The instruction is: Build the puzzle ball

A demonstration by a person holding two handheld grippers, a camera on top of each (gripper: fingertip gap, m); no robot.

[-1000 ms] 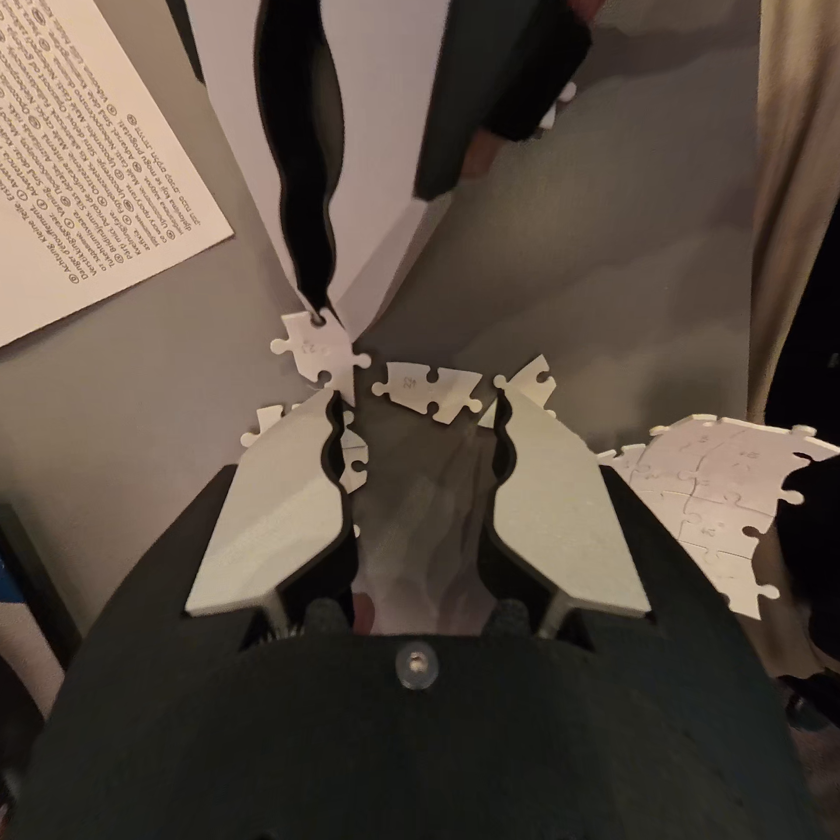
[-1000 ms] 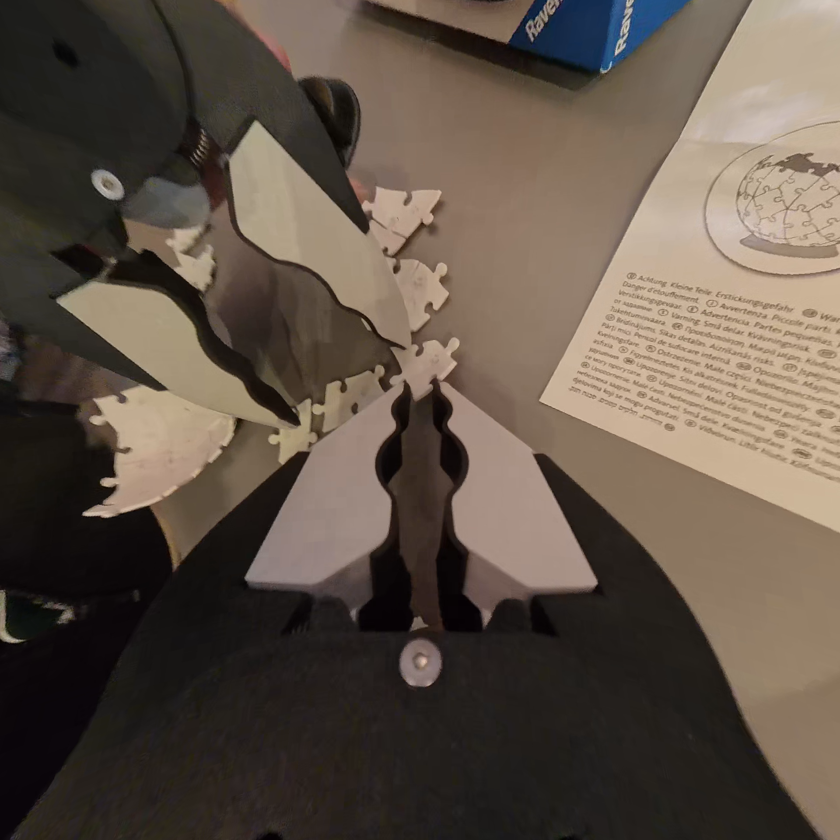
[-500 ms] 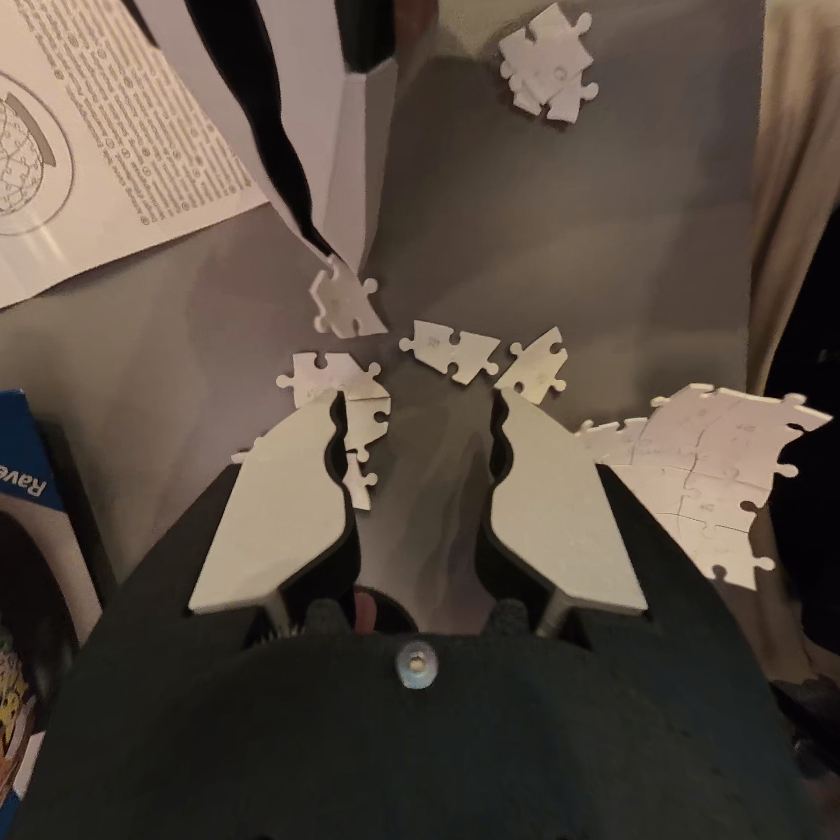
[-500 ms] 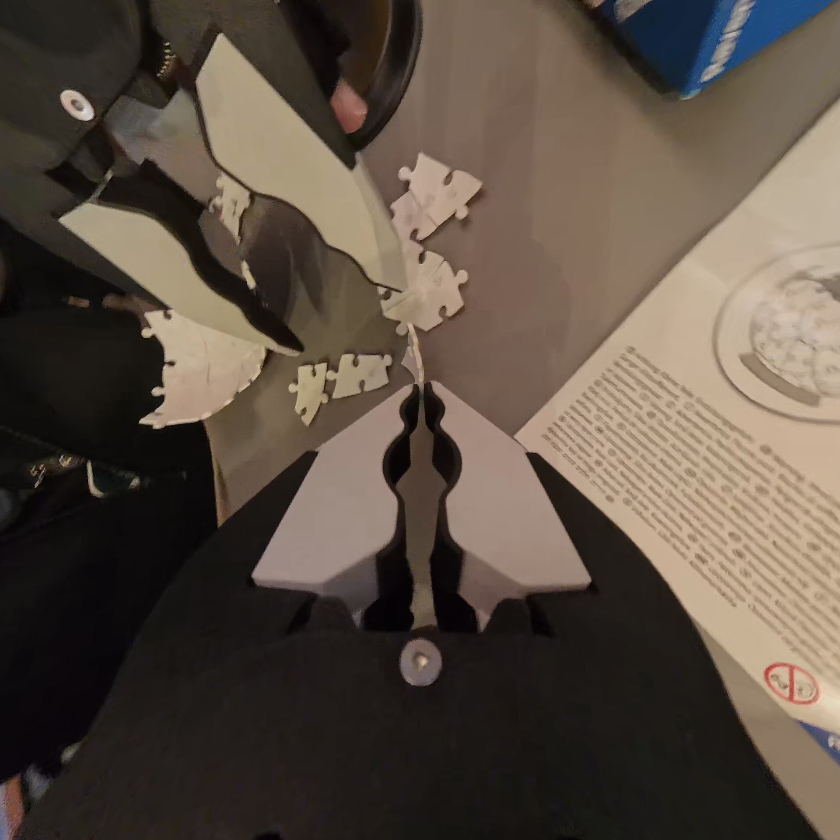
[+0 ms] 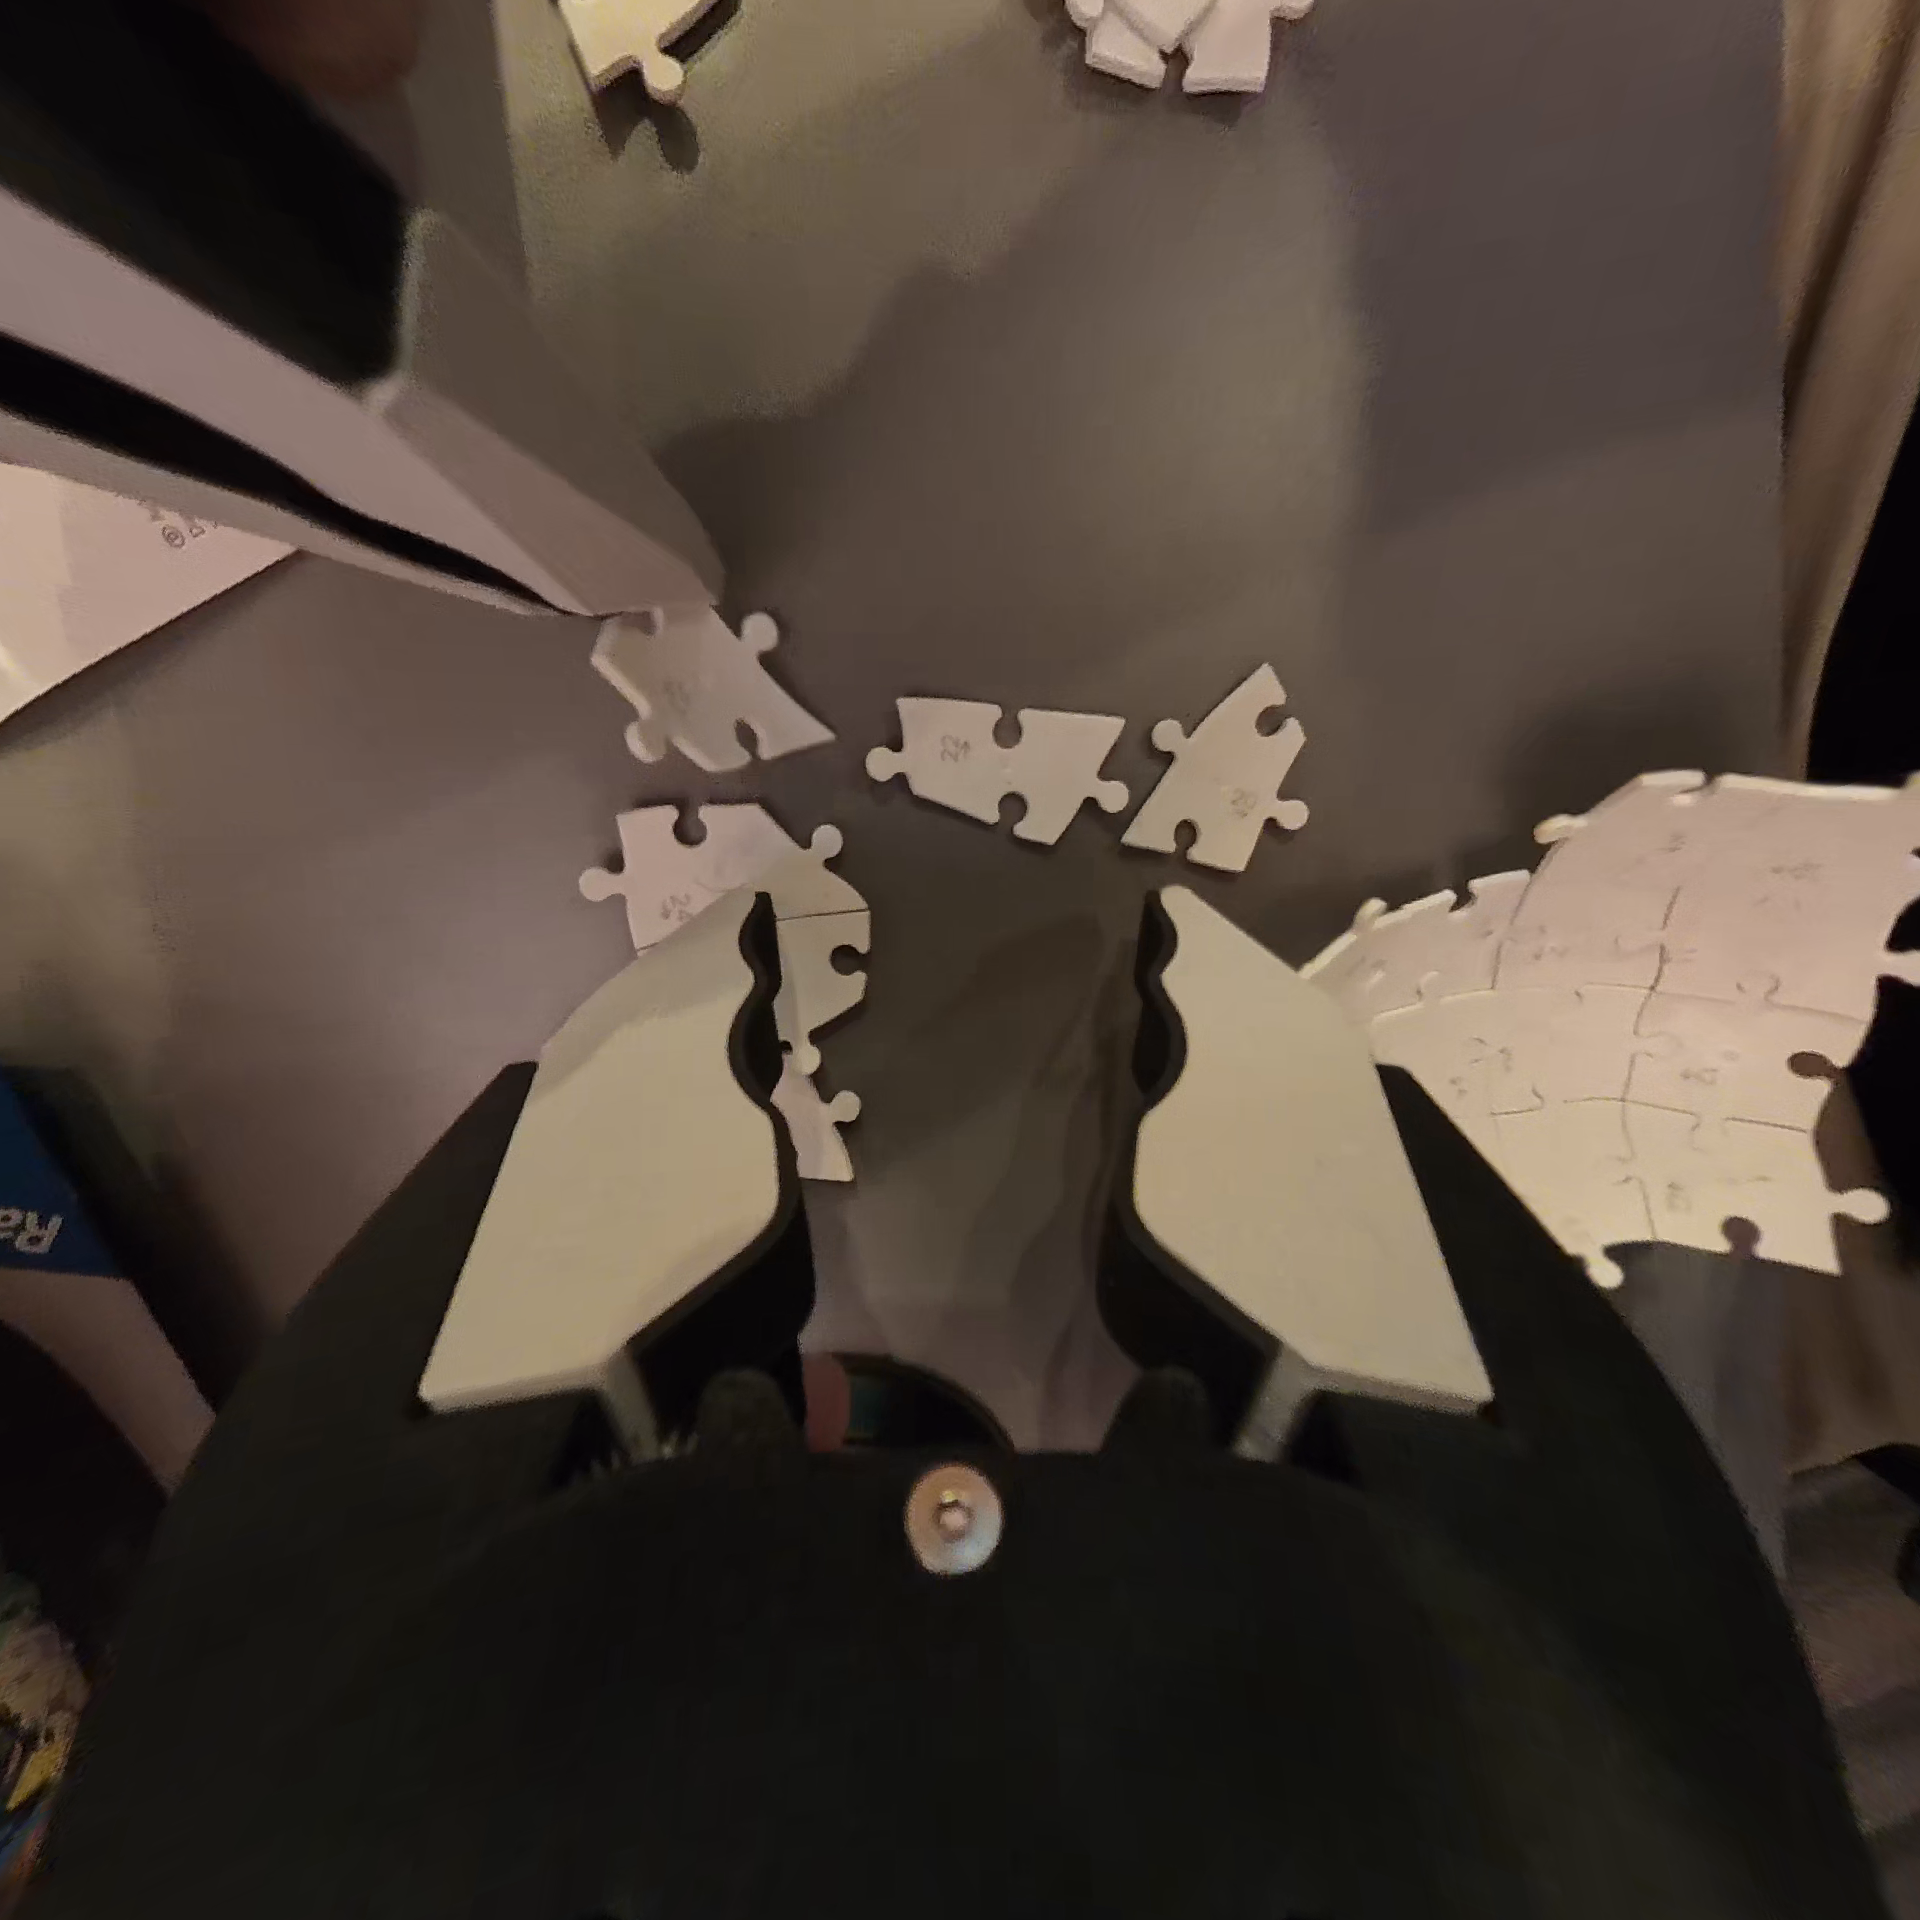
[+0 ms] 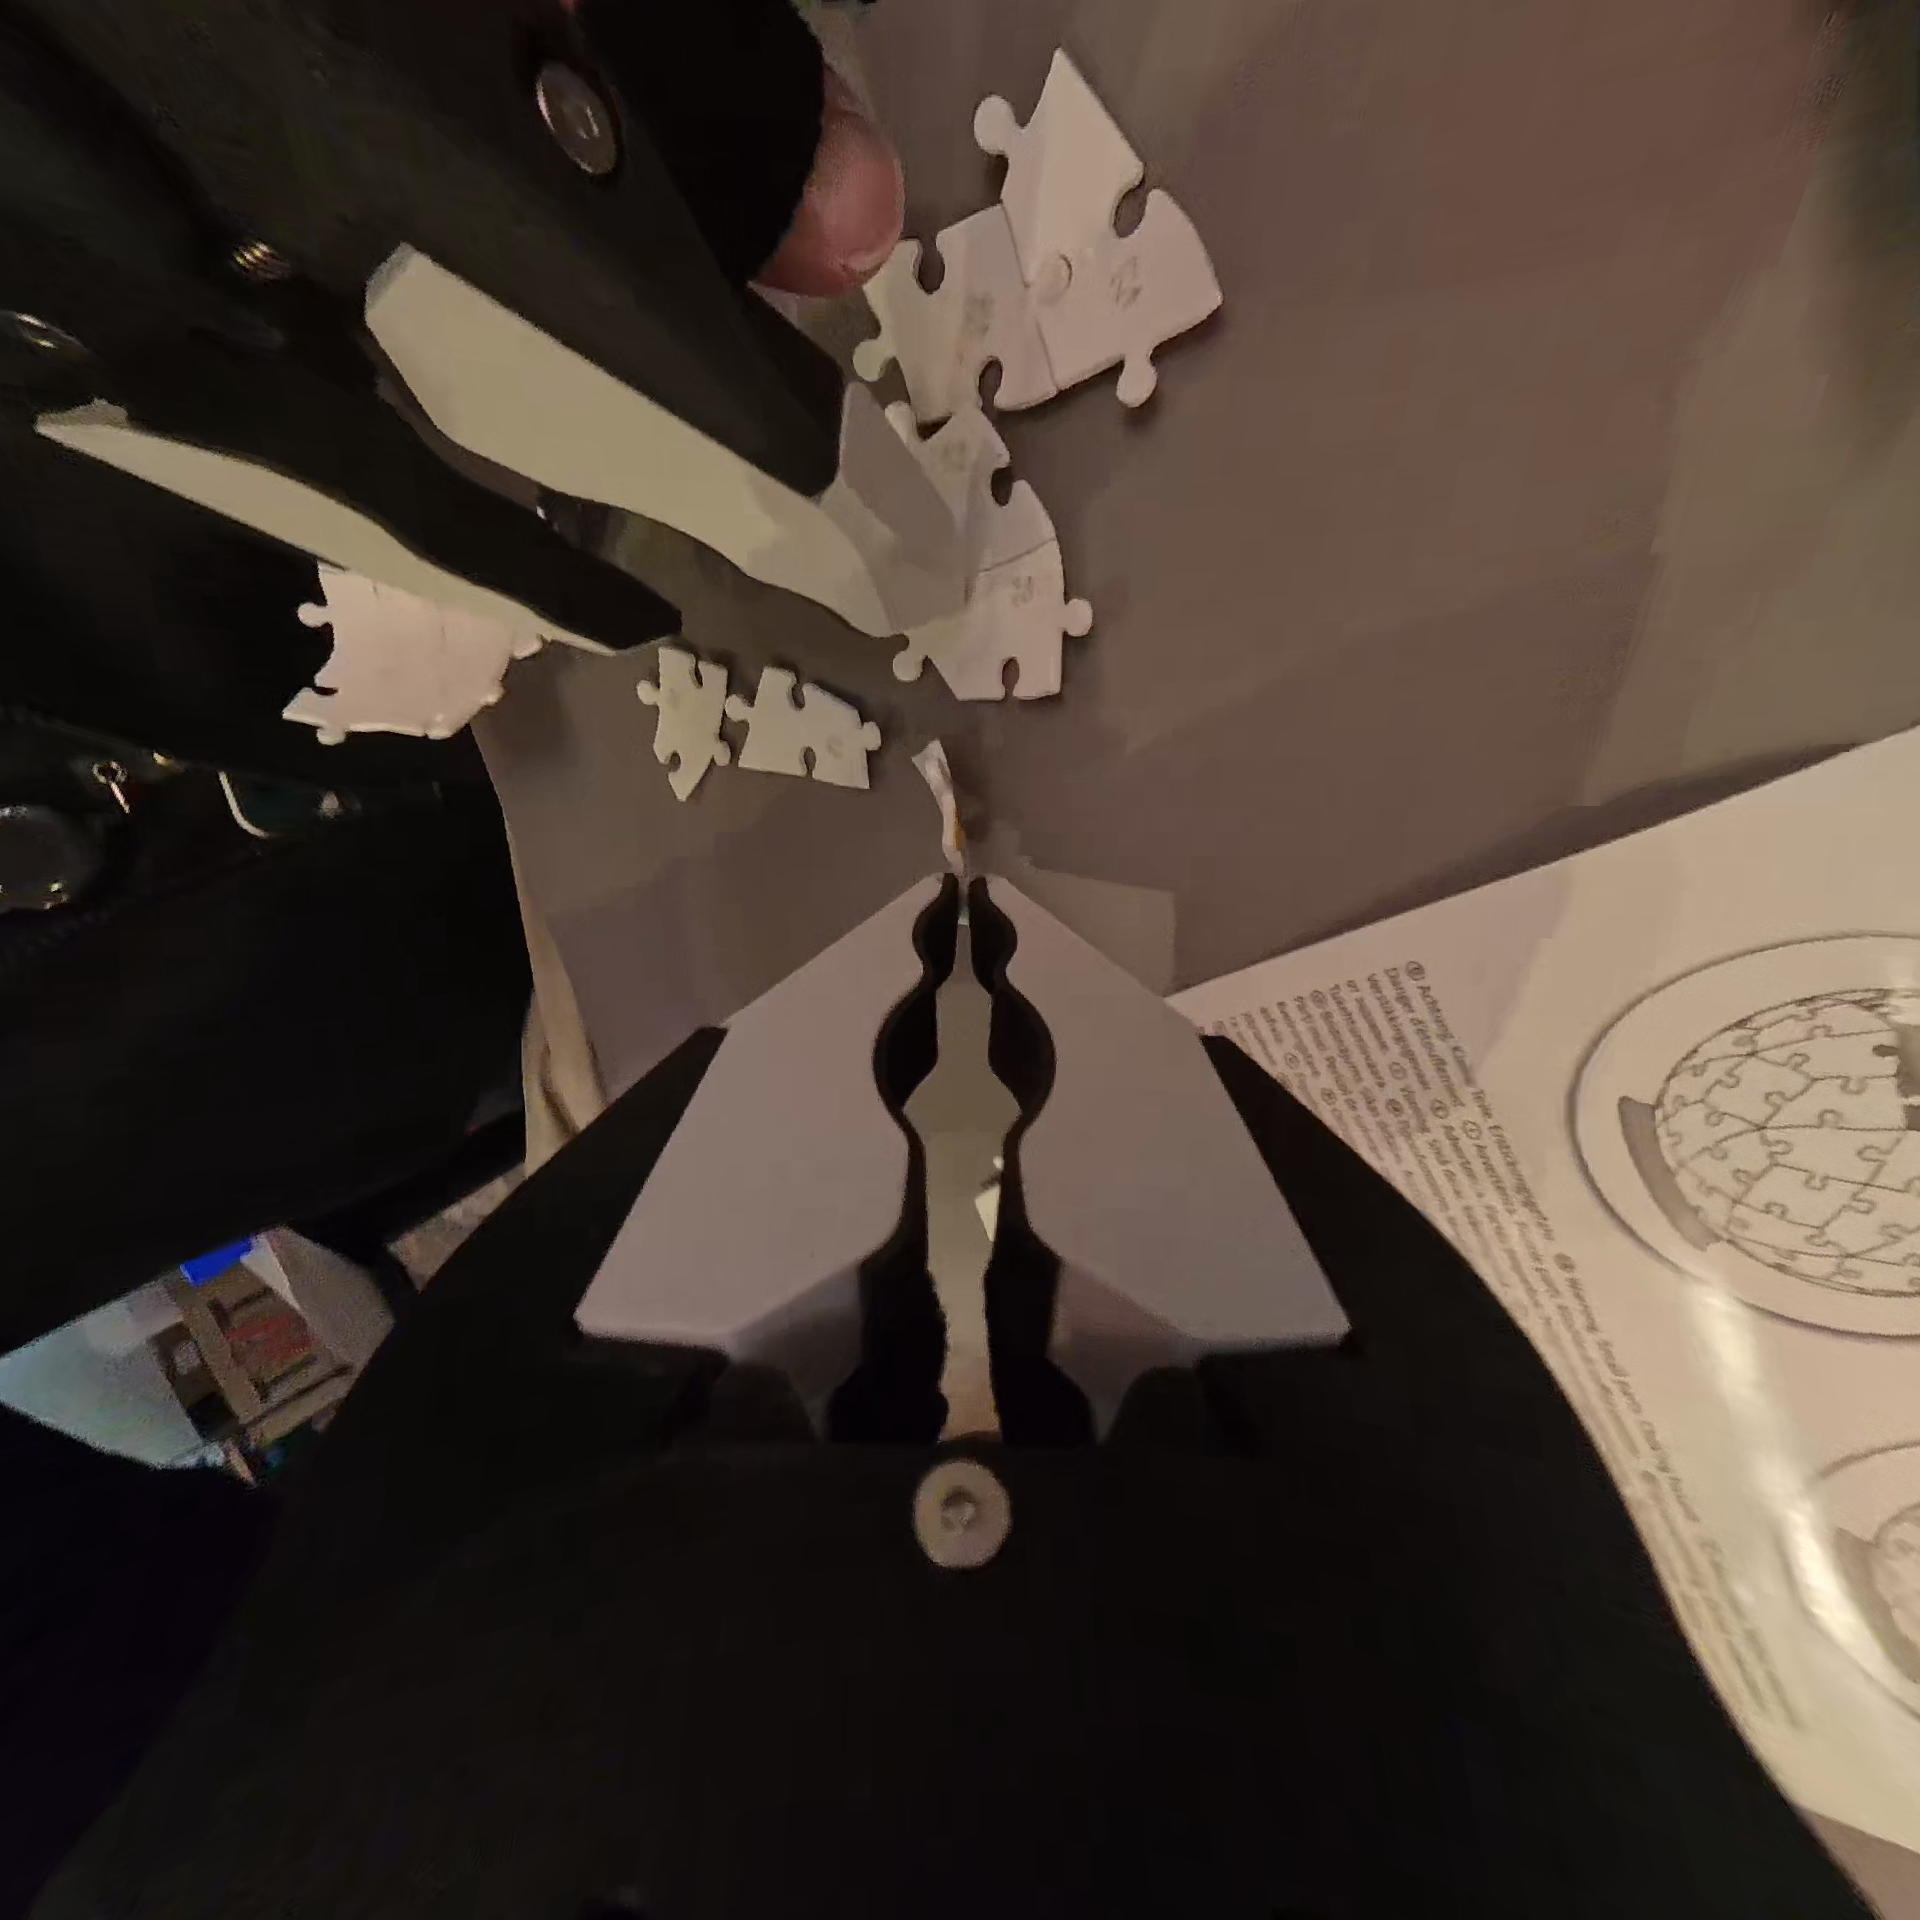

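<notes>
Grey bench (image 5: 1091,436) carried everything, dim light. Landmark: the joined pair (image 5: 1000,767) of white puzzle pieces lying flat mid-bench.

Left tool (image 5: 956,914) hovered just near-side of the pair, fingers wide apart, nothing between them. Bare bench showed in the gap.

Right tool (image 5: 623,608) came in from far left of the pair, fingers closed down to a thin slit. It pinched a single piece (image 5: 717,691) by its edge, and that piece hung just left of the pair, not touching it. In the right wrist view the same piece (image 6: 943,800) appeared edge-on at the fingertips of the right tool (image 6: 961,883), tilted up off the bench.

Just right of the pair lay one loose piece (image 5: 1221,784), nearly touching. Left and near of the pair sat a small cluster (image 5: 727,868) of pieces, partly hidden under the left tool's left finger; couldn't tell whether they were interlocked.

Well right of the pair, the curved assembled section (image 5: 1662,1029) of the ball sat at the bench edge, blank side up, several pieces locked together.

Beyond the pair, at the far edge of view, lay two more piece groups (image 5: 1174,36).

Instruction sheet (image 6: 1621,1143) lay left of the pair, behind the right tool. Blue box (image 5: 52,1226) sat at the near-left, well apart from the pair.
</notes>
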